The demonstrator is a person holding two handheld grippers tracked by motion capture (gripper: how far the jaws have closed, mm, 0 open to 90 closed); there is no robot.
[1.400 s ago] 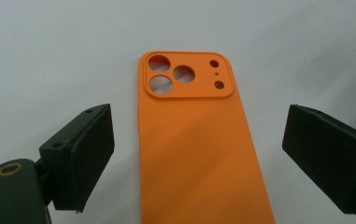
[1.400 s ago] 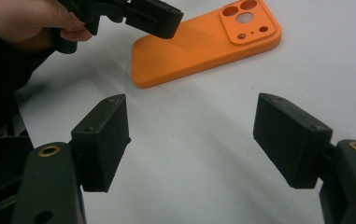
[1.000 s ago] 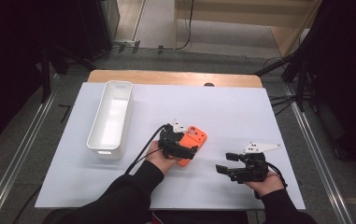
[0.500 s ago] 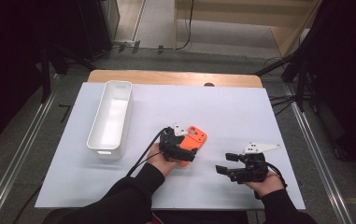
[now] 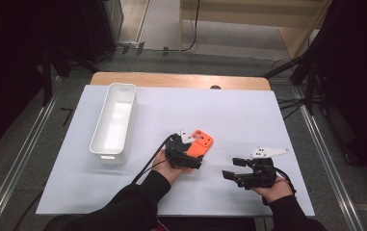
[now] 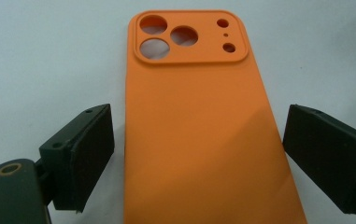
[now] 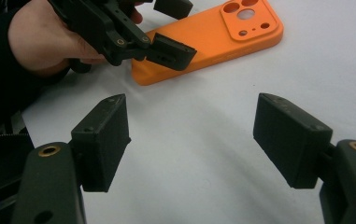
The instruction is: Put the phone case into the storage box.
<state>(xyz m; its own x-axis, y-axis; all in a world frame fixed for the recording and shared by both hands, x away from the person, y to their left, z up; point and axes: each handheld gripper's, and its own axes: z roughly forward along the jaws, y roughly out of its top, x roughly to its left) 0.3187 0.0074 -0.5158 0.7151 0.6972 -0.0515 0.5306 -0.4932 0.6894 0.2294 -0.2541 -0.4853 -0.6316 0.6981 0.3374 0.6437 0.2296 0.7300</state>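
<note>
Little has moved since the earlier frame; left gripper (image 6: 194, 158) still straddles the orange phone case (image 6: 199, 135), jaws released, gaps either side; case lies flat on the white table (image 5: 229, 110); grasp not yet made, I judge; white bin (image 5: 115, 120) sits well apart, path clear; right gripper (image 7: 192, 140) rests open nearby.
</note>
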